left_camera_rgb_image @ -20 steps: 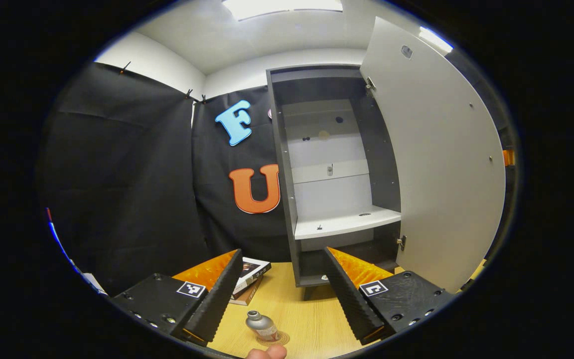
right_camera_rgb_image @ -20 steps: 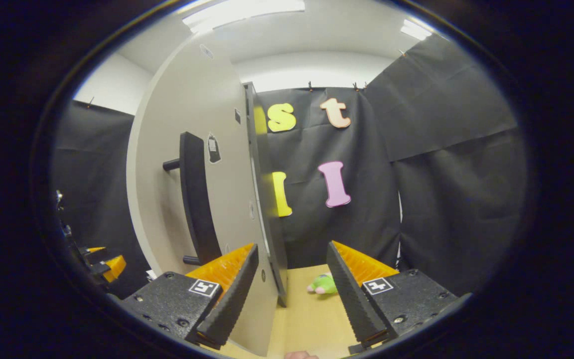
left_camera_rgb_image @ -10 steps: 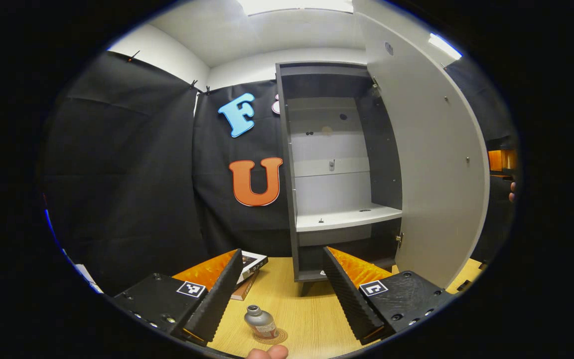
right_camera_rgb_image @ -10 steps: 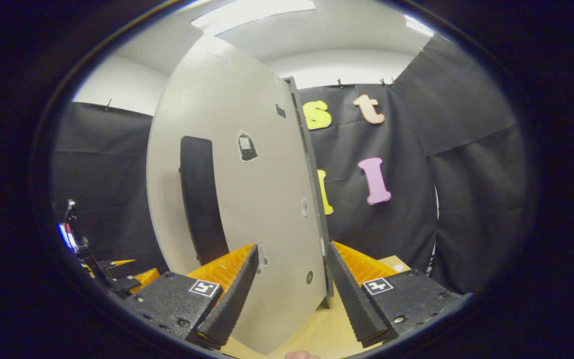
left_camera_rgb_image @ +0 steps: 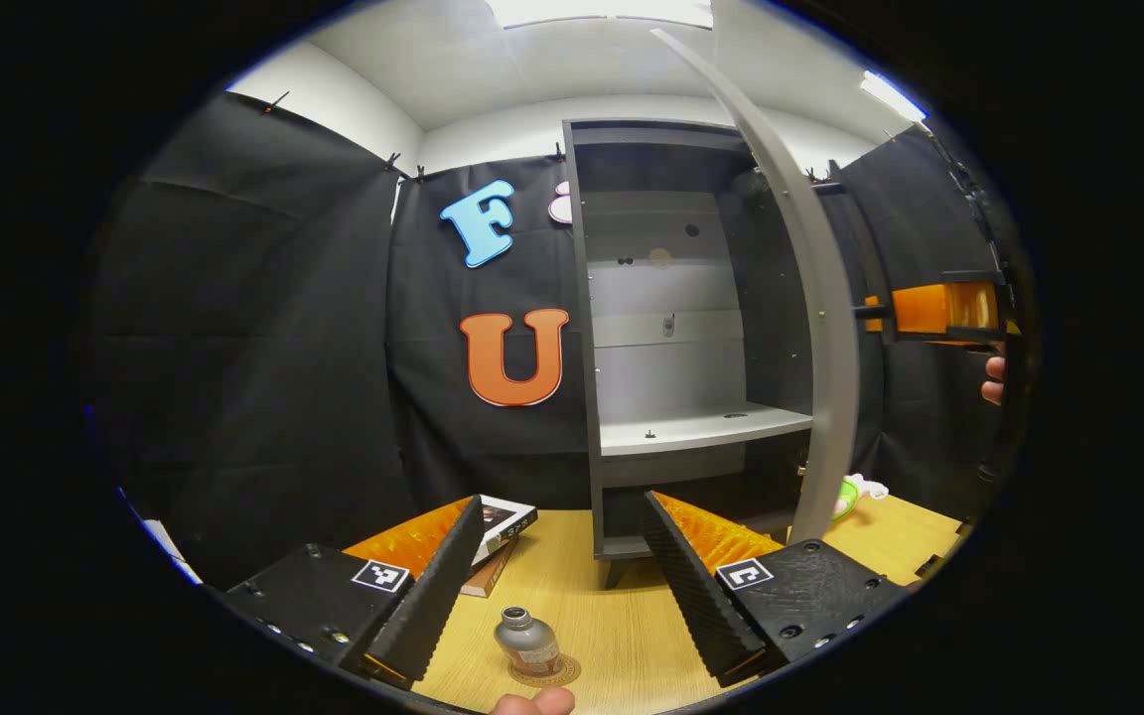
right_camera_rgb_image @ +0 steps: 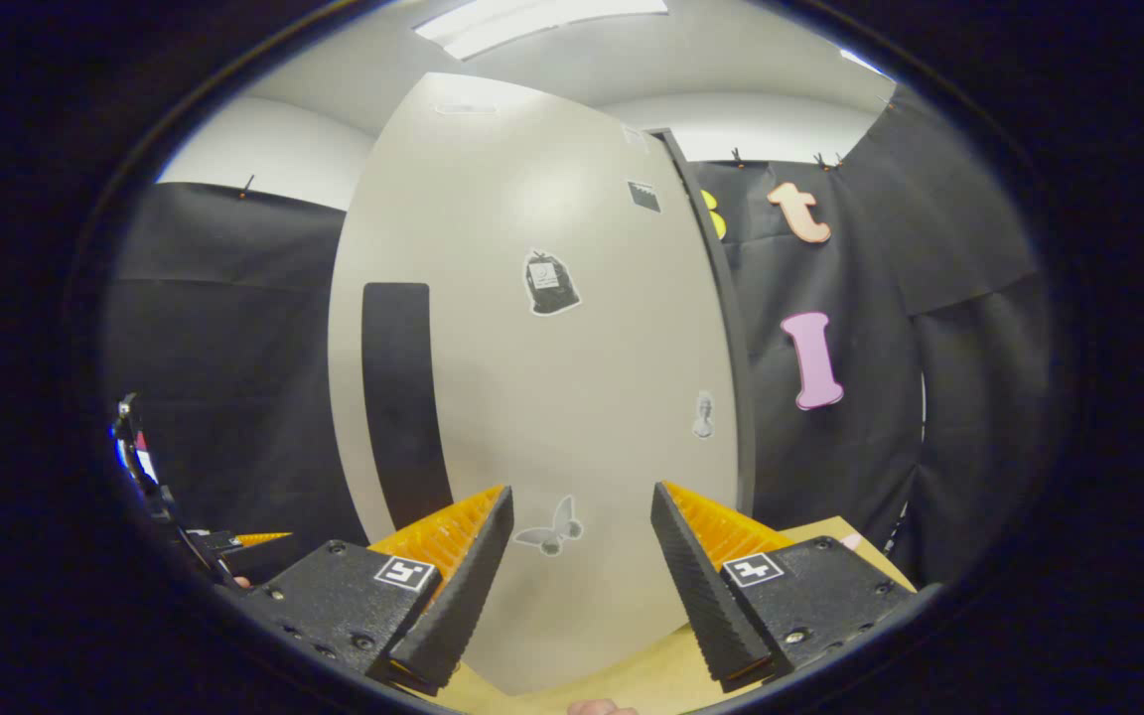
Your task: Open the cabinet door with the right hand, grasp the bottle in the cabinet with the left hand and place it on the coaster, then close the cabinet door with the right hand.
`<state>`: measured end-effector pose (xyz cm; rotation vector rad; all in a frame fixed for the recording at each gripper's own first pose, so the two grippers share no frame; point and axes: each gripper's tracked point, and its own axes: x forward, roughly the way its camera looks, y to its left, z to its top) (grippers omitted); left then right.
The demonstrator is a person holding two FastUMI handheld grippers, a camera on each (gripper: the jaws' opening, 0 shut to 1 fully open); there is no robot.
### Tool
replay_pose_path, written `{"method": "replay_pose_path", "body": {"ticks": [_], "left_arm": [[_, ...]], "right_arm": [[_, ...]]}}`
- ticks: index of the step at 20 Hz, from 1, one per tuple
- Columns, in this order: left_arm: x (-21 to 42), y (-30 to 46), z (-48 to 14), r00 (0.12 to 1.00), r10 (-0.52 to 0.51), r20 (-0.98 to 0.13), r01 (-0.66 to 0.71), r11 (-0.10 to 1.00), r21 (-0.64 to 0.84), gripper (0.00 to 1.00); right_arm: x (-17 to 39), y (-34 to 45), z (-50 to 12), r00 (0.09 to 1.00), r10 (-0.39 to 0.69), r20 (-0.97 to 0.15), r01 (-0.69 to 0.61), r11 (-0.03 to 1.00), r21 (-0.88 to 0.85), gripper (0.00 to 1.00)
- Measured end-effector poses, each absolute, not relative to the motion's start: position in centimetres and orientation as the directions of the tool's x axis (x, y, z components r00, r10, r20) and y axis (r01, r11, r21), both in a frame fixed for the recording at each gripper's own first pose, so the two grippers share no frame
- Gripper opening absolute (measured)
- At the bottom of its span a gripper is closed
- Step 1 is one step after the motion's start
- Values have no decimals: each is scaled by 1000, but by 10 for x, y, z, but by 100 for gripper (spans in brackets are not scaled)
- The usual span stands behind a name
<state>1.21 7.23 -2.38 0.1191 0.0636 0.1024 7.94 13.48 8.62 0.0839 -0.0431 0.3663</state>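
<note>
Judging by its broad flat panel, the cabinet door (right_camera_rgb_image: 532, 397) is stiff and light on its hinges, the kind of thing that swings with a gentle push on its face or a pull on the long dark handle (right_camera_rgb_image: 398, 397) running down its free edge. The handle is the surest place to take hold; the flat front near that edge would also do for a plain push, and a hard shove risks a slam that could rock the cabinet (left_camera_rgb_image: 671, 338).

In the right gripper view the door's outer face stands just ahead of the right gripper (right_camera_rgb_image: 582, 556), whose fingers are spread apart and grasp nothing. The door's lower part shows between them, and whether it touches them cannot be told. The handle lies off to the left of the left-hand finger, apart from it.

In the left gripper view the door appears nearly edge-on, partway swung, with the cabinet shelves bare behind it. The bottle (left_camera_rgb_image: 526, 643), a small metal flask with a narrow neck, stands upright on the round coaster (left_camera_rgb_image: 544, 672) on the desk (left_camera_rgb_image: 612, 626), so that part looks done. The left gripper (left_camera_rgb_image: 562, 566) hangs above it with its fingers released, the bottle low between them and clear of both.
</note>
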Motion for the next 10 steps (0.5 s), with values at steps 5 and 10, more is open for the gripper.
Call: {"method": "replay_pose_path", "body": {"ticks": [5,10], "left_arm": [[12,89,-27,989,138,-59,-130,985,112,96],[10,97,-32,986,153,-69,-146,984,100,96]], "right_arm": [[111,184,93,913,397,93,-400,916,10,91],[137,195,88,916,389,98,-392,920,10,92]]}}
